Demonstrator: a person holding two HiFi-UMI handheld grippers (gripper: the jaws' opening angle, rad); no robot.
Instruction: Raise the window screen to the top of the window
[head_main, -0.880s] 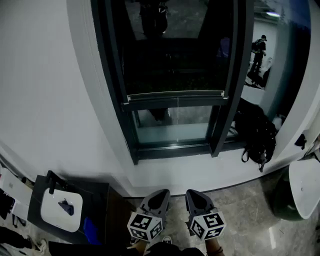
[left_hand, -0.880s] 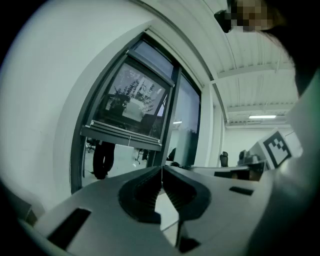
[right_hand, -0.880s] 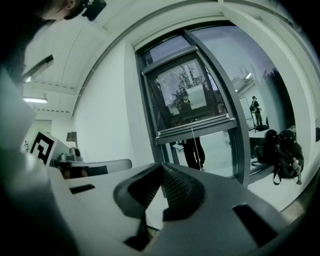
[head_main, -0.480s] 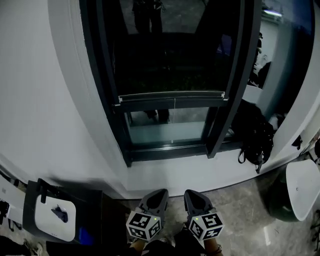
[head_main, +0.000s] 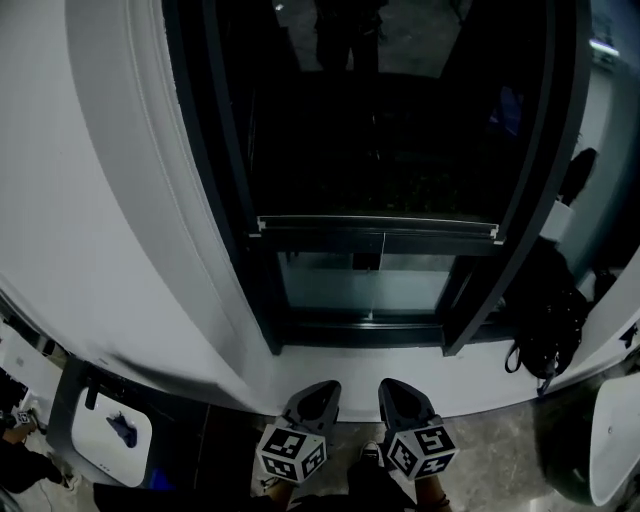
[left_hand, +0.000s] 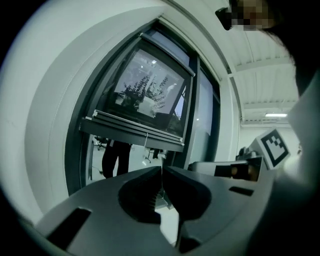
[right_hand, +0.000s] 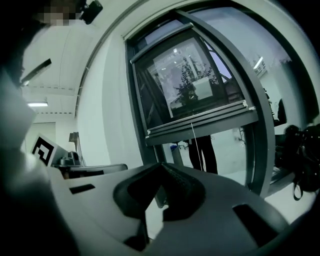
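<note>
There are two tongs, the left tongs (head_main: 318, 395) and the right tongs (head_main: 395, 392). They are held low, side by side, before one window (head_main: 225, 200), each with its jaws pressed together on nothing, well apart from the one window screen (head_main: 375, 150), whose bottom rail (head_main: 375, 228) sits partway down the glass with one thin cord (right_hand: 194, 142) hanging from it. Compared with a moment ago, the window fills more of the head view and the rail lies lower in it, while both tongs keep their place. The top of the window is cut off, and one black bag (head_main: 545, 320) at the right is hard to make out.
</note>
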